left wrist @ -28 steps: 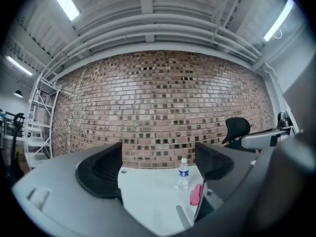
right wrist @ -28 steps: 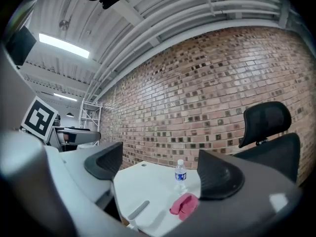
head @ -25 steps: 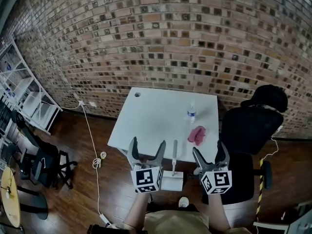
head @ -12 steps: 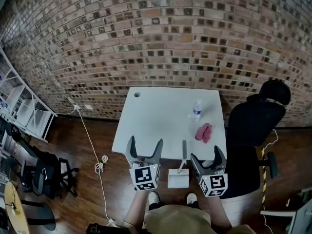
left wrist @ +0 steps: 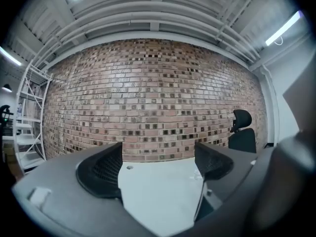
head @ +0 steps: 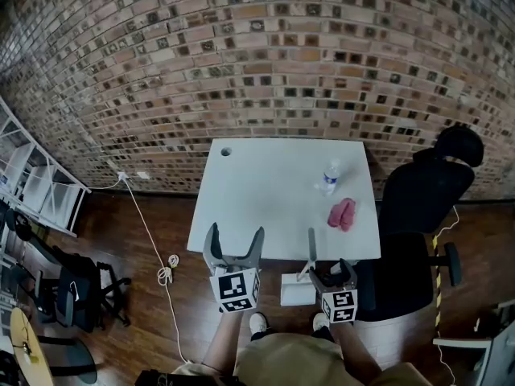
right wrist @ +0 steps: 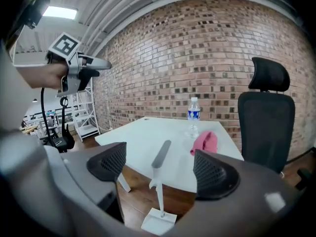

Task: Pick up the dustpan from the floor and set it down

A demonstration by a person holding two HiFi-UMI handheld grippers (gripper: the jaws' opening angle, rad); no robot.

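Observation:
A white dustpan [head: 297,290] stands on the wooden floor at the near edge of the white table [head: 265,191], its long grey handle [head: 311,248] upright. In the right gripper view the dustpan [right wrist: 159,222] and its handle [right wrist: 161,154] show in the gap between the jaws, a little ahead and untouched. My right gripper [head: 332,270] is low, just right of the handle and open; its jaws have just been closing a little with nothing pressed between them. My left gripper [head: 235,236] hangs open and empty left of the dustpan, facing the table [left wrist: 158,196].
A water bottle [head: 329,178] and a pink cloth [head: 342,214] lie on the table's right side. A black office chair [head: 418,207] stands right of the table. A white cable [head: 165,268] runs over the floor at left, by shelving [head: 32,191] and more chairs [head: 72,288].
My right gripper has dropped lower and tilted down beside the dustpan handle. The left gripper shifted slightly. The head view has moved closer over the table's near edge.

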